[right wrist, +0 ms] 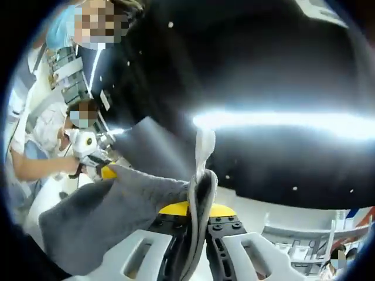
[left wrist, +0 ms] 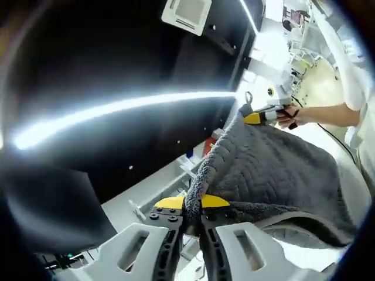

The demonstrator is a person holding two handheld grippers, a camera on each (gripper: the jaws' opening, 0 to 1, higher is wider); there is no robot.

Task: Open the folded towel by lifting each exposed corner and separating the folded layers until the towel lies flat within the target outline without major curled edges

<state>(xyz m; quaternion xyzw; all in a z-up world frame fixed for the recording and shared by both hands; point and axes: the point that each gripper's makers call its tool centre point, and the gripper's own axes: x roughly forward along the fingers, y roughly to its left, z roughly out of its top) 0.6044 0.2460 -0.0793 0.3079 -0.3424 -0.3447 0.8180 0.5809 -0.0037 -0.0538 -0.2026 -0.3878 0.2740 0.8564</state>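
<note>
A dark grey quilted towel [left wrist: 275,175] hangs stretched in the air between both grippers. My left gripper [left wrist: 192,206] is shut on one corner, its yellow-tipped jaws pinching the hem. My right gripper [left wrist: 261,117] shows at the far end of the cloth, holding the other corner, with a hand behind it. In the right gripper view, the right gripper [right wrist: 198,208] is shut on a towel [right wrist: 111,211] corner, a fold of cloth rising between its jaws. The left gripper [right wrist: 94,161] shows at the left, at the towel's far corner.
A dark ceiling with a bright light strip [left wrist: 117,111] fills the upper part of both views. A white shelf rack [left wrist: 170,187] stands below the left gripper. A person in white [right wrist: 41,140] stands at the left, and cluttered workbenches [left wrist: 293,52] lie beyond.
</note>
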